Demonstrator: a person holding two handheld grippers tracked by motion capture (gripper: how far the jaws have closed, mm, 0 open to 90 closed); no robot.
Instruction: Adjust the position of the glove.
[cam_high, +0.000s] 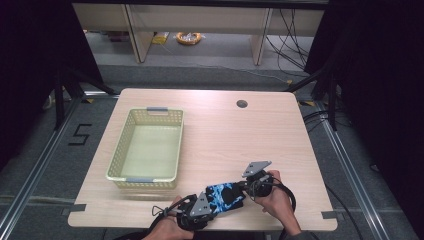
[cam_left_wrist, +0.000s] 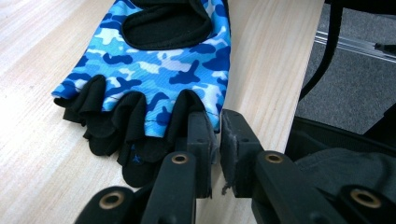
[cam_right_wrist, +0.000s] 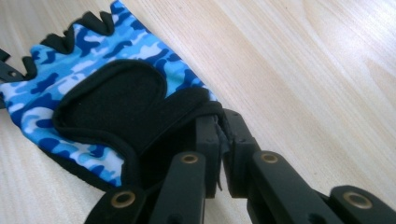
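Pale wood table (cam_high: 280, 135) carries our work, with a cream basket (cam_high: 131, 150) on it. Near the table's front edge, right of the basket, lies the blue camouflage glove (cam_high: 223, 195). Our left gripper (cam_left_wrist: 218, 140) pinches its finger-end hem, and our right gripper (cam_right_wrist: 222, 135) clamps its black wrist strap, both jaws nearly closed on fabric.

Light wooden table (cam_high: 225, 135), rounded corners, grain running left to right. A round dark cable hole (cam_high: 242, 104) near the far edge, right of centre. Pale yellow lattice basket (cam_high: 131, 176) stands on the left half, long sides running front to back. Blue camouflage fingerless glove (cam_high: 225, 196) lies flat near the front edge, right of centre.
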